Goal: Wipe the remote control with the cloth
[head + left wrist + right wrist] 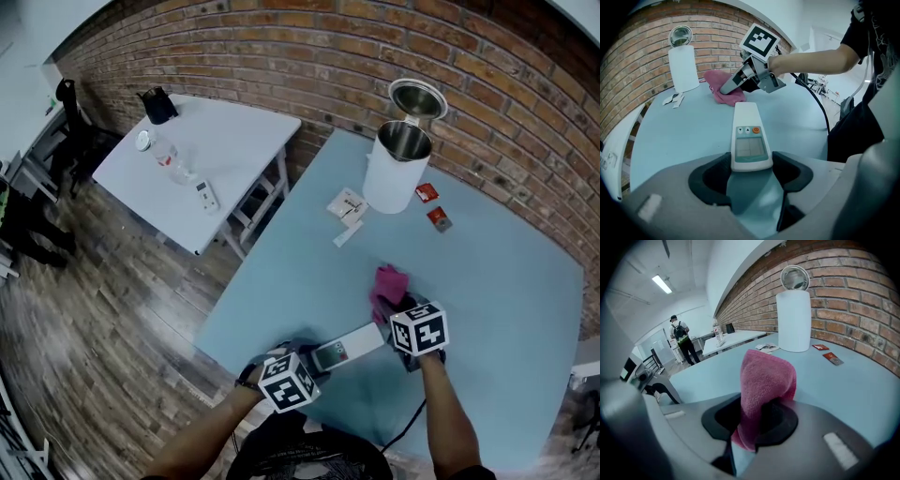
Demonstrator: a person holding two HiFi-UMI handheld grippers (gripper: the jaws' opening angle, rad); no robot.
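The white remote control (pixel 749 136), with a small screen and an orange button, points away from my left gripper (pixel 751 171), which is shut on its near end. In the head view the remote (pixel 349 348) lies level over the blue table (pixel 487 281), and the left gripper (pixel 314 361) is at its left end. My right gripper (pixel 757 420) is shut on a pink cloth (pixel 766 378) that stands up folded between its jaws. The cloth (pixel 716 79) hangs just beyond the remote's far end, held by the right gripper (pixel 725 89). From above, the cloth (pixel 386 281) shows ahead of the right gripper (pixel 394 314).
A tall white container (pixel 397 167) with its lid open stands at the back of the table. Near it lie two red packets (pixel 427 192) and some paper slips (pixel 347 206). A white side table (pixel 202 155) stands to the left. A person (pixel 679 341) stands far off.
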